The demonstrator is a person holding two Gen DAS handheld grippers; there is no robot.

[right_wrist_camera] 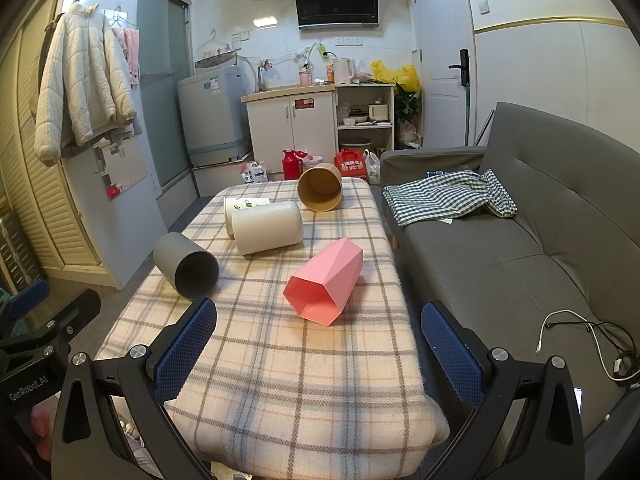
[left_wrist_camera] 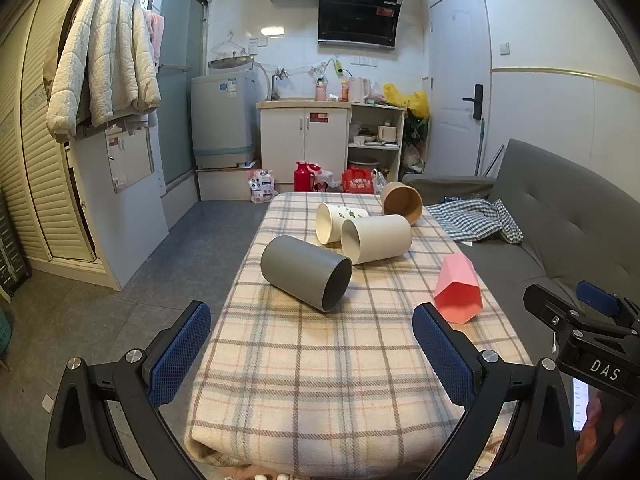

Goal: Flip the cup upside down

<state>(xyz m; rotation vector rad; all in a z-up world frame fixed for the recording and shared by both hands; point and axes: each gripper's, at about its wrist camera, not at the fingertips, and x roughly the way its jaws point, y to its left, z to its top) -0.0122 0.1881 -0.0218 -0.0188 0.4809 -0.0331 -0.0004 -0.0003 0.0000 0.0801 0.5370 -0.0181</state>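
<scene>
1. Nothing was flipped yet: all five cups lay on their sides on the plaid table [right_wrist_camera: 280,380], none standing on its rim.
2. Taking the pink cup [right_wrist_camera: 324,284] as my landmark, the grey cup [right_wrist_camera: 186,266] lay to its left, mouth toward me; the white cup [right_wrist_camera: 268,227] lay beyond it, with the printed cup [right_wrist_camera: 240,206] just behind that one, seemingly touching; the brown cup [right_wrist_camera: 320,192] sat farthest off, at the table's far end.
3. My right gripper [right_wrist_camera: 320,356] hung in front of the pink cup, jaws spread wide and holding nothing, mouth of the cup facing it (my guess is that this one was nearest to being picked).
4. My left gripper [left_wrist_camera: 312,360] was likewise wide apart and empty, lined up nearer the grey cup [left_wrist_camera: 306,272], left of the pink cup [left_wrist_camera: 458,292].
5. So the whole job was left: grasp, turn, set down mouth-first.
6. Writing I could read: "DAS" on the right gripper's body in the left view, "GenRobot.AI" on the left gripper's body in the right view. The printed cup's design was too small to make out.
</scene>
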